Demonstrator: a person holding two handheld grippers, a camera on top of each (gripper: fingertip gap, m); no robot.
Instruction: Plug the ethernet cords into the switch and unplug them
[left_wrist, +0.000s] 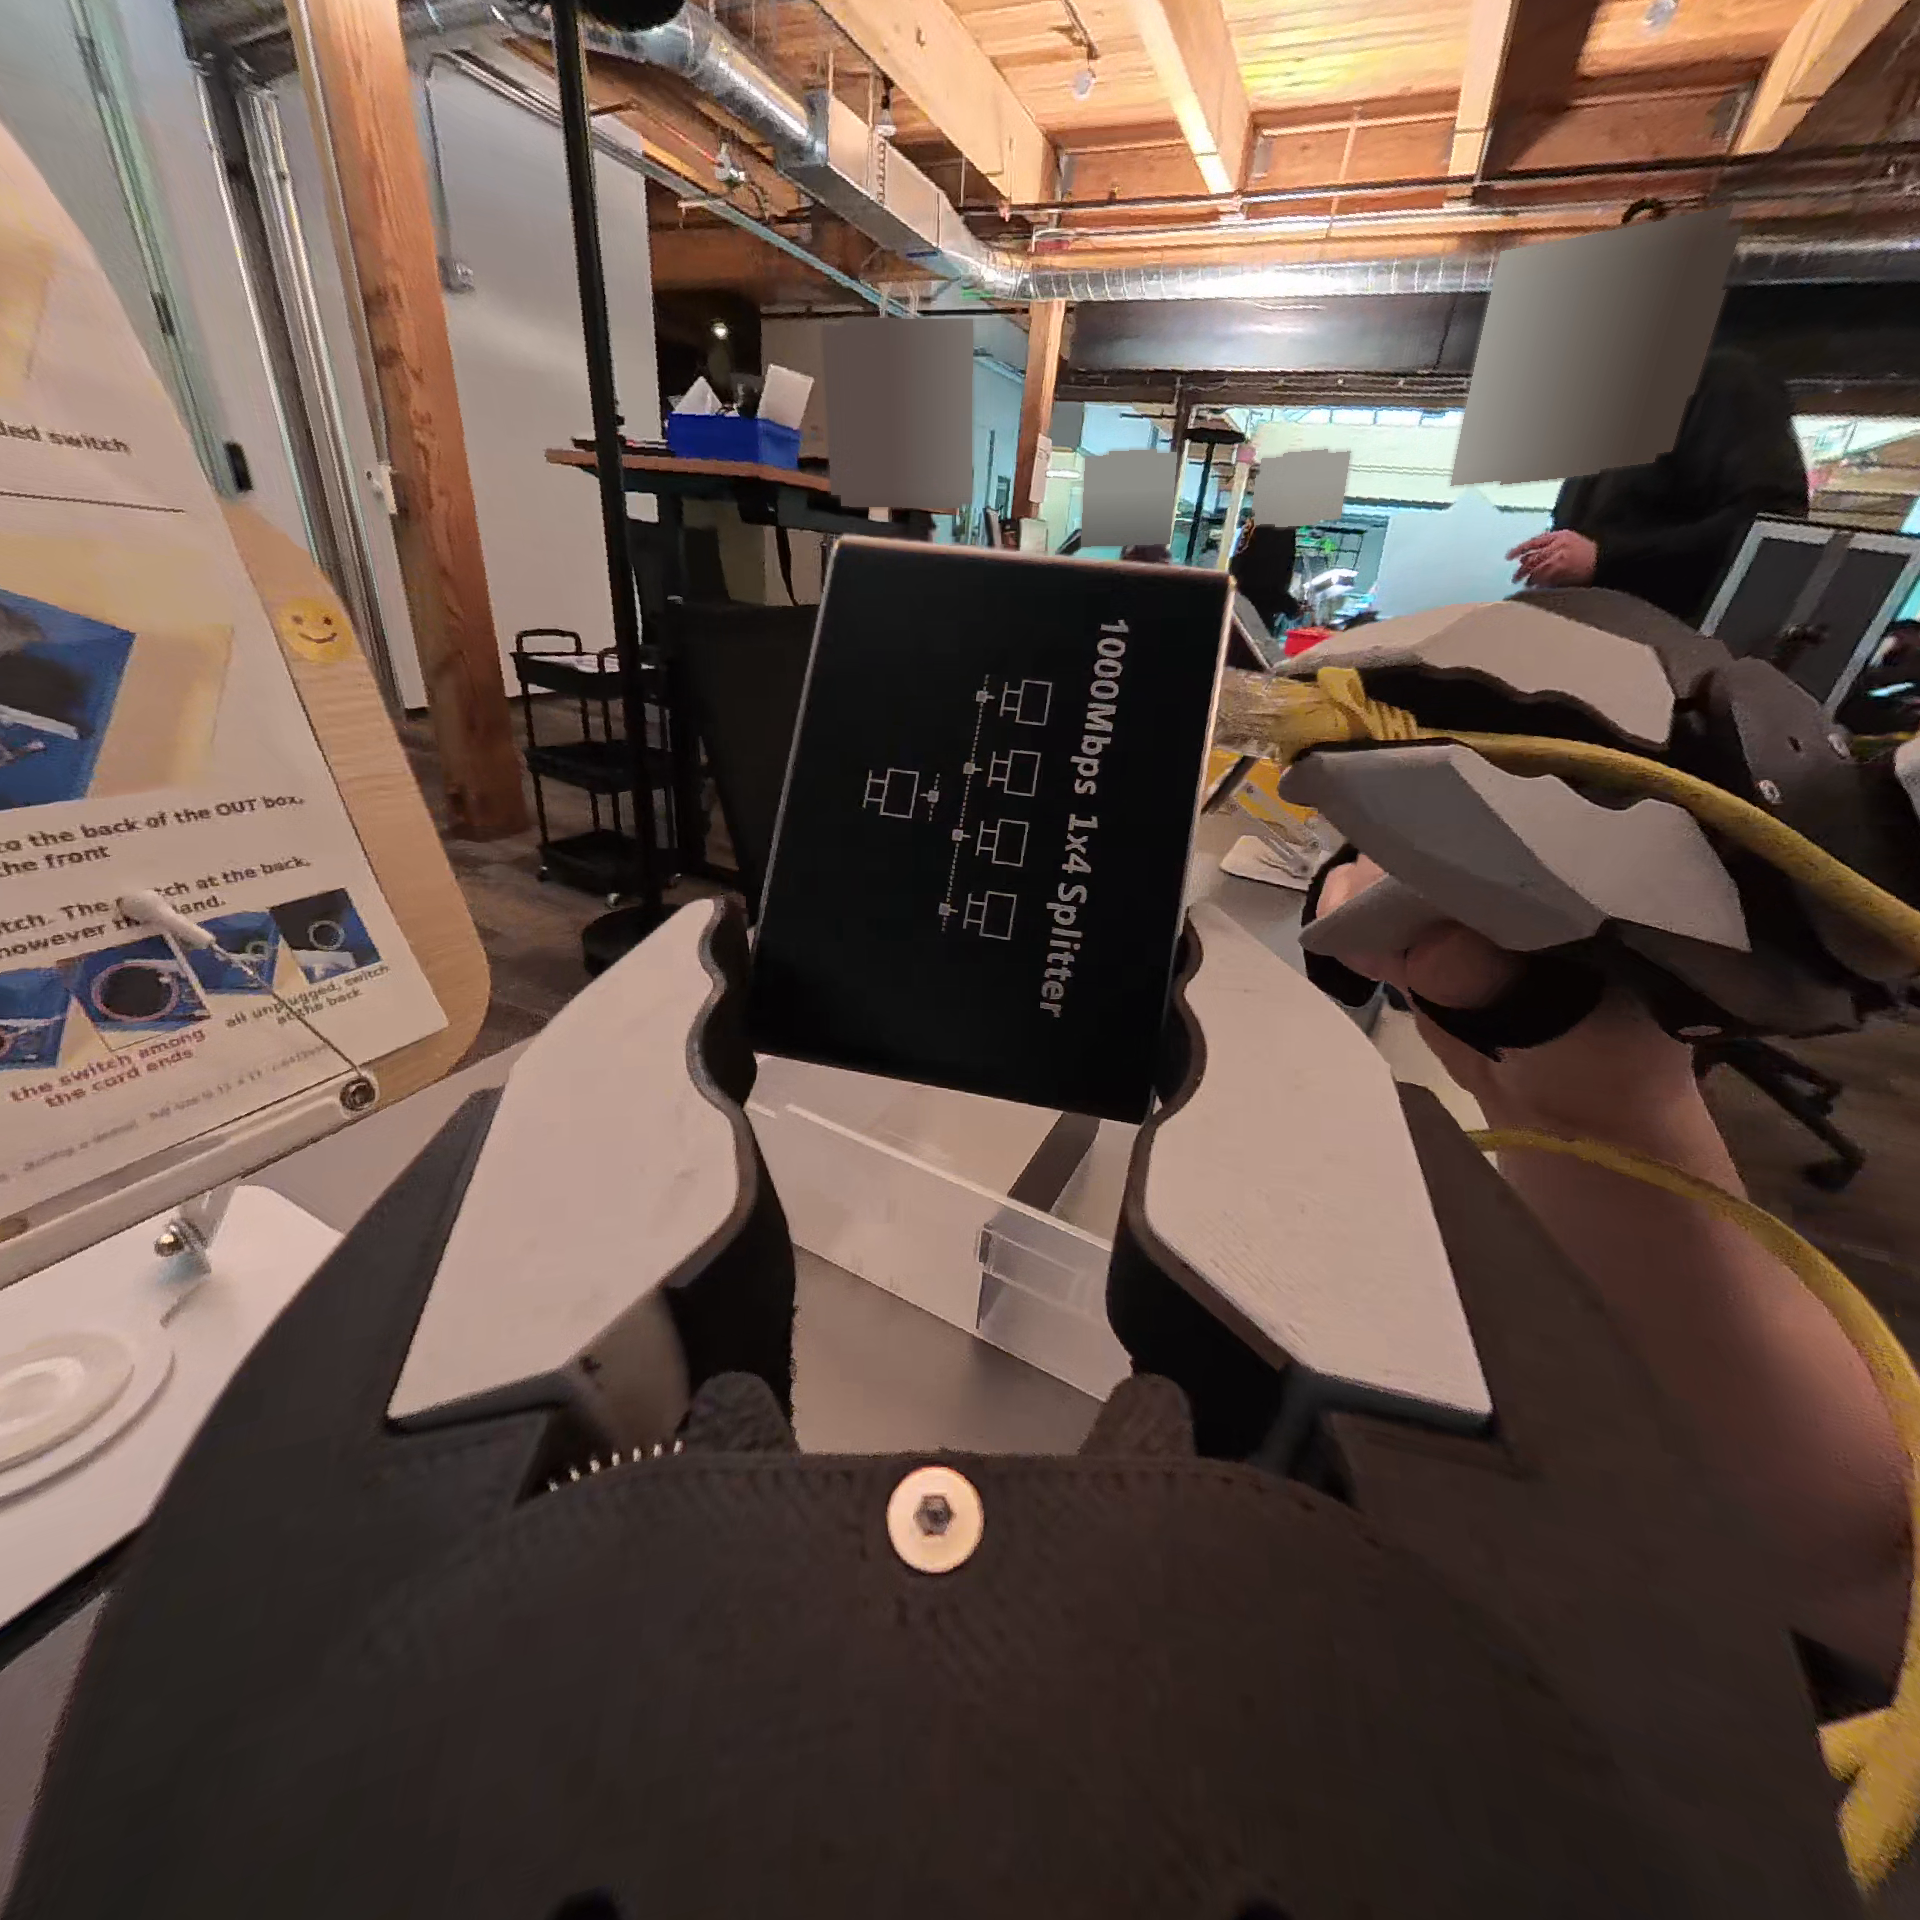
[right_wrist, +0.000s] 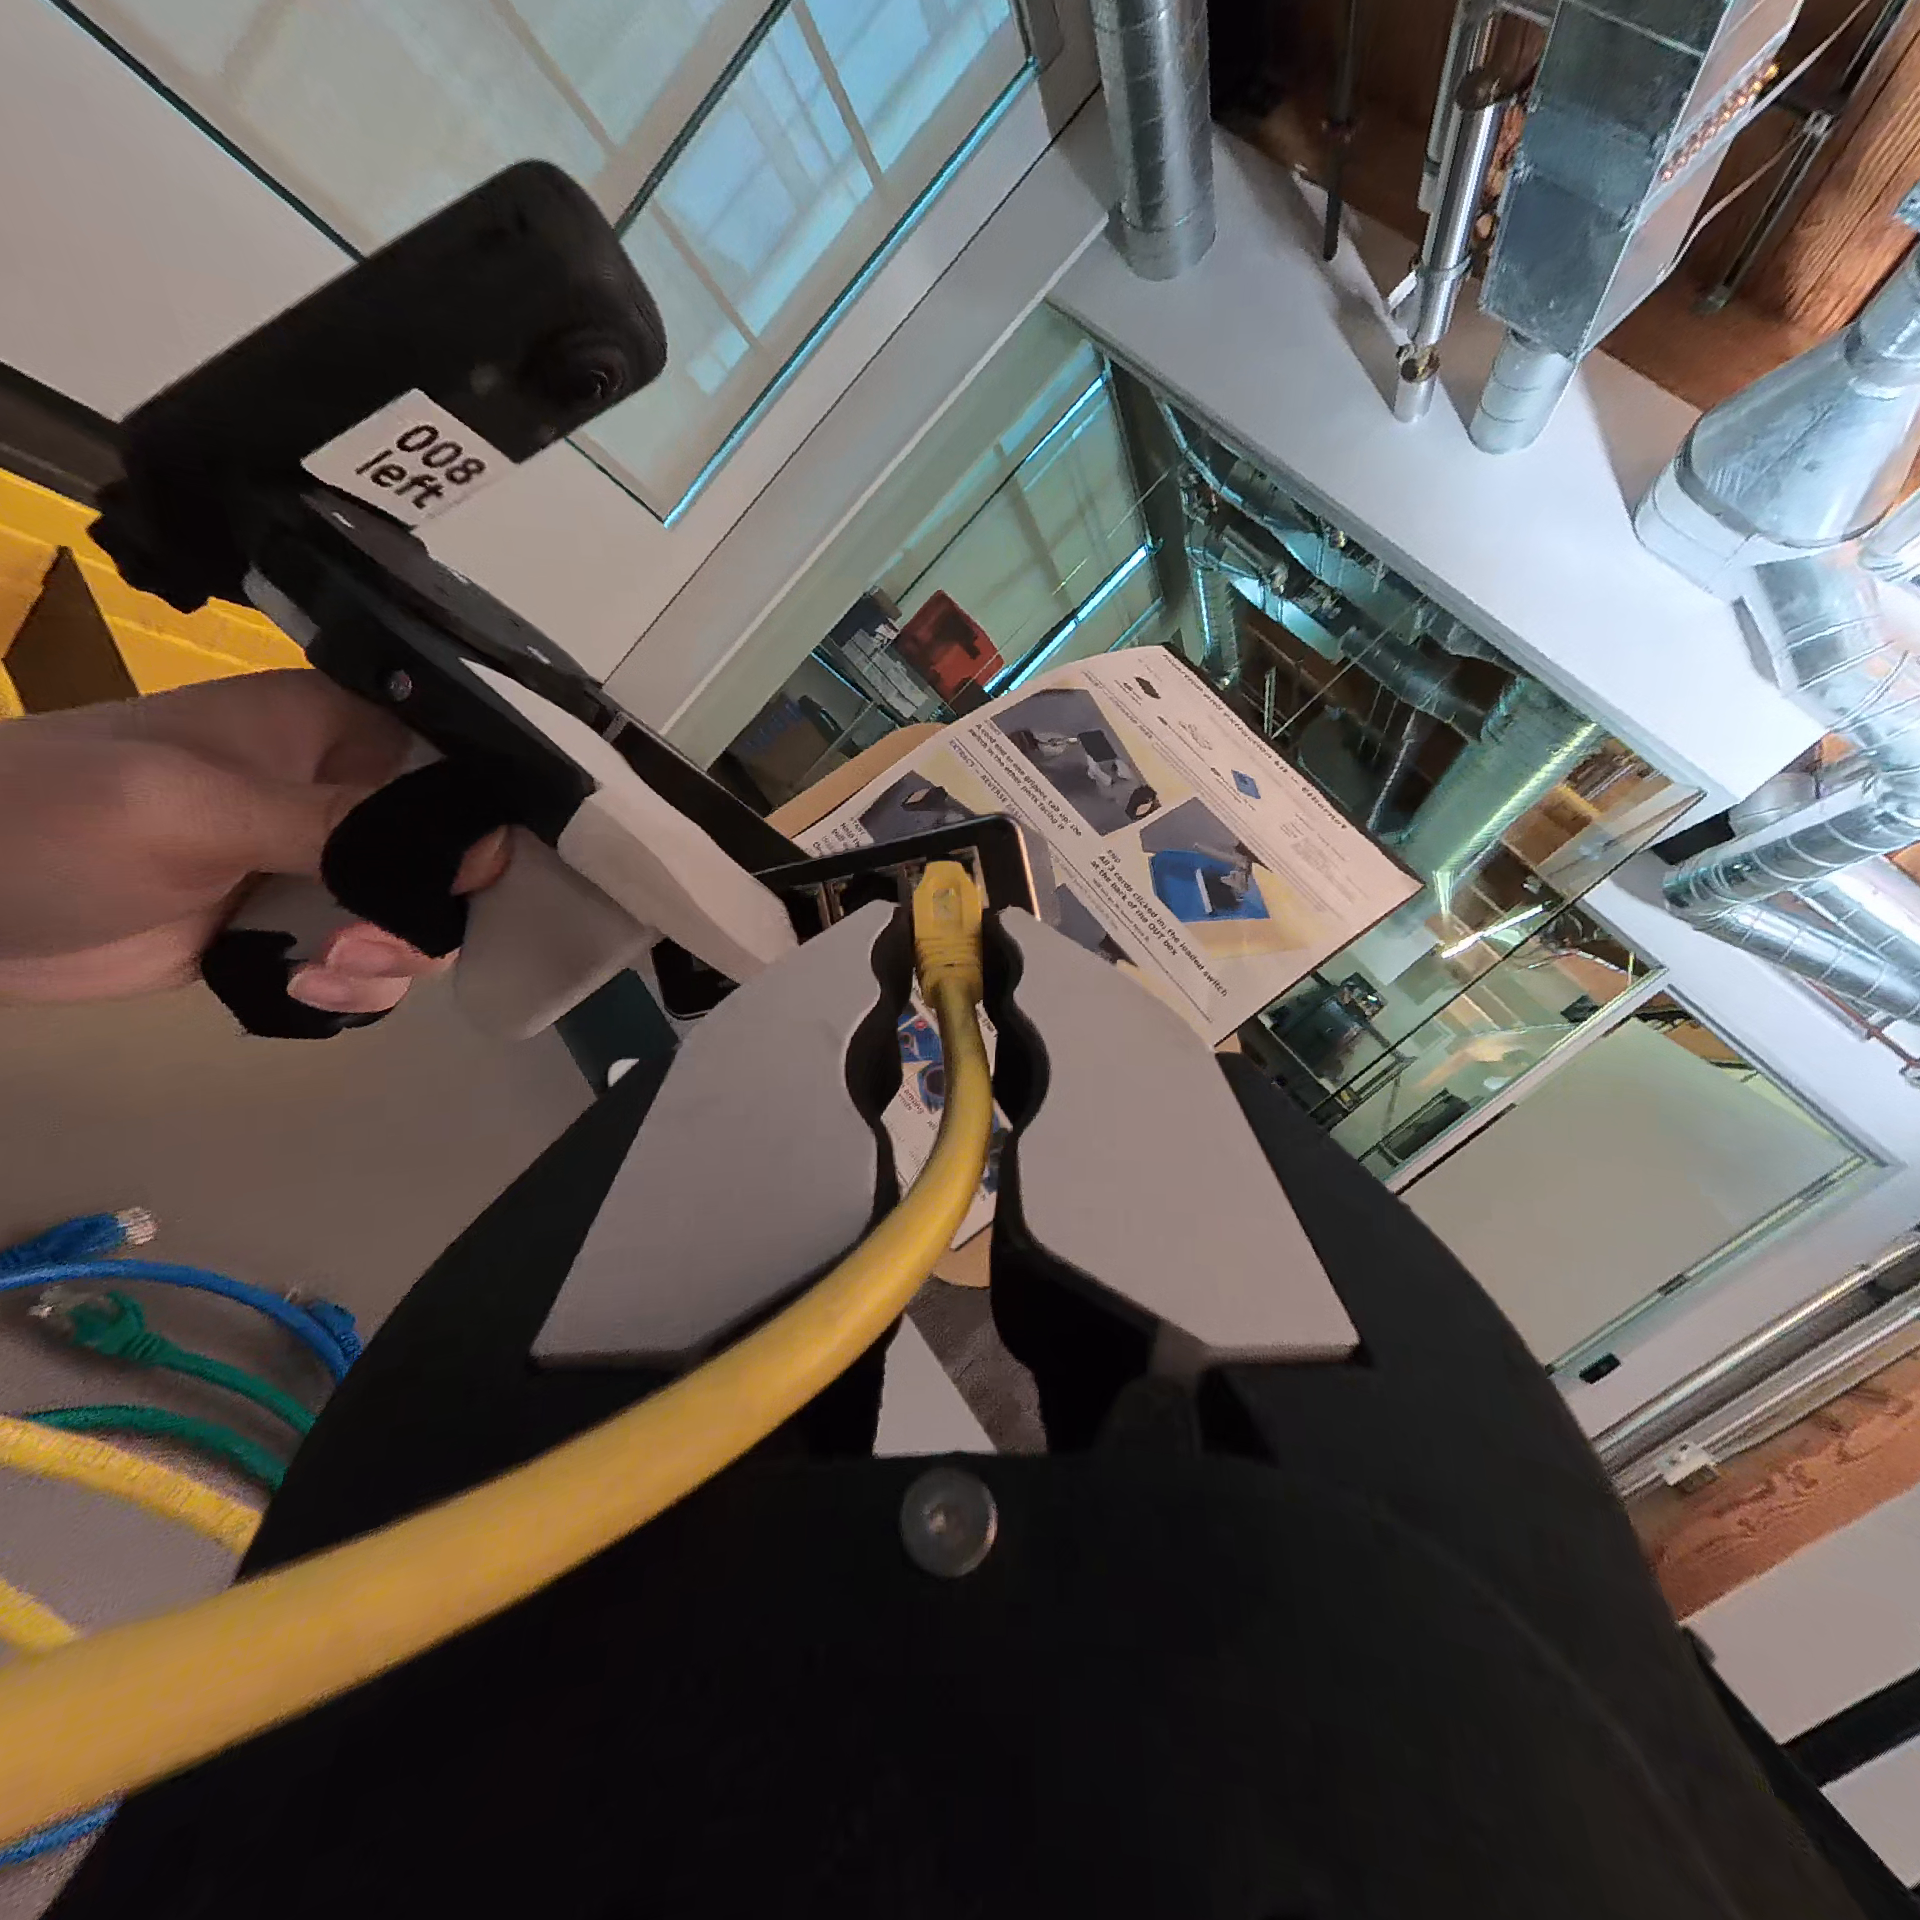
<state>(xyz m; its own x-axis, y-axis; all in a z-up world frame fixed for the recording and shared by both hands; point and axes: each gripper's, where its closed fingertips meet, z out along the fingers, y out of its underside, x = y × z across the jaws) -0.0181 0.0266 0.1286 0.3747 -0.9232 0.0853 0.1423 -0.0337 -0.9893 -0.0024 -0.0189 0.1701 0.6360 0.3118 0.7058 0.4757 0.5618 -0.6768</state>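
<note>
The left gripper (left_wrist: 961, 1023) is clamped on the black switch (left_wrist: 987, 821), its two grey fingers (left_wrist: 623, 1122) pressing the box's lower side edges while the printed face tilts up toward the camera, raised above the table (left_wrist: 914, 1361). In the left wrist view the right gripper (left_wrist: 1299, 743) comes in from 3 o'clock, level with the switch's upper right edge, and it is closed on the yellow ethernet cord (left_wrist: 1621, 790) just behind the plug, whose tip sits at or just beside the port side of the box; the hand (left_wrist: 1475, 997) holding that gripper shows below it, toward 4 o'clock. The right wrist view shows the same meeting from the other end: the cord's yellow plug (right_wrist: 948, 899) lies between the right gripper's (right_wrist: 948, 925) fingertips at 12 o'clock and reaches into the switch's (right_wrist: 914, 862) row of ports, though whether it is fully seated cannot be told. The cable arcs back through the fingers and leaves toward 8 o'clock. The left gripper's (right_wrist: 727, 914) body stretches off to 10 o'clock, with a hand (right_wrist: 197, 831) on its grip. At 8 o'clock, loose on the grey surface, lie a blue cord (right_wrist: 197, 1288), a green cord (right_wrist: 156, 1351) and more yellow cable. An instruction sheet (left_wrist: 177, 790) on a wooden board stands at 9 o'clock in the left view.
</note>
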